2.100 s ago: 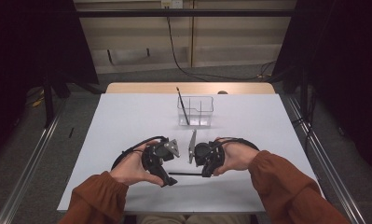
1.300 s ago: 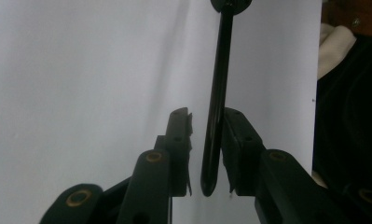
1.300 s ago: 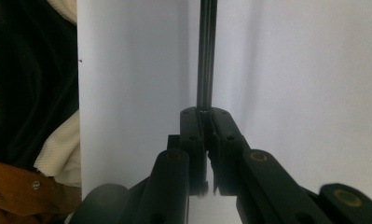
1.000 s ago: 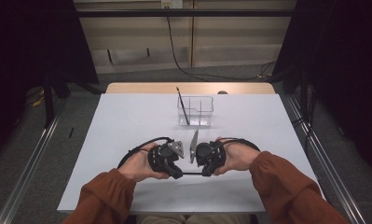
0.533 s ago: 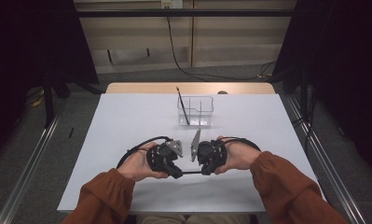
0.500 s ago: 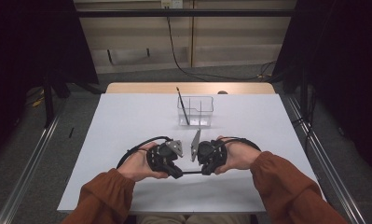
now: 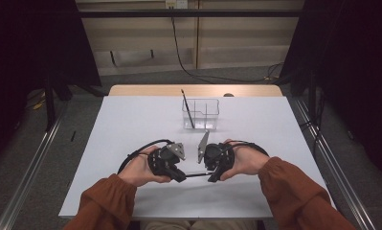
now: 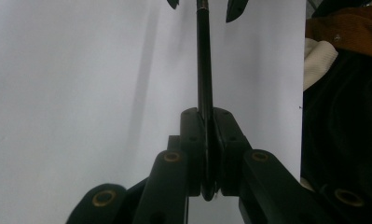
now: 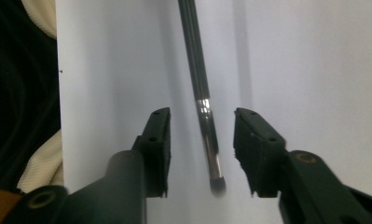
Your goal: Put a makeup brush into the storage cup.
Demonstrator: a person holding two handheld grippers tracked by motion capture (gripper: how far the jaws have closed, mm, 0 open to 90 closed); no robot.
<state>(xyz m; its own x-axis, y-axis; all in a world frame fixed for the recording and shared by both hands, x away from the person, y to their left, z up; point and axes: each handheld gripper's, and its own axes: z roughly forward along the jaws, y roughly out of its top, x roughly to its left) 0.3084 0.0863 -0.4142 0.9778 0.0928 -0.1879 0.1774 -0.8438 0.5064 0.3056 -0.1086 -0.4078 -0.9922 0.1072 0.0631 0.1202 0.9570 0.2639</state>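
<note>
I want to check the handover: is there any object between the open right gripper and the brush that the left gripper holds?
Nothing visible stands in the way. The left gripper is shut on the brush, and the brush's tip end already lies between the open jaws of the right gripper, untouched on either side. Under it is just the white table.

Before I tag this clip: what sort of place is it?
Probably a lab recording station: a bare white table, dark curtains, and handheld grippers, left gripper and right gripper, working a thin brush.
</note>
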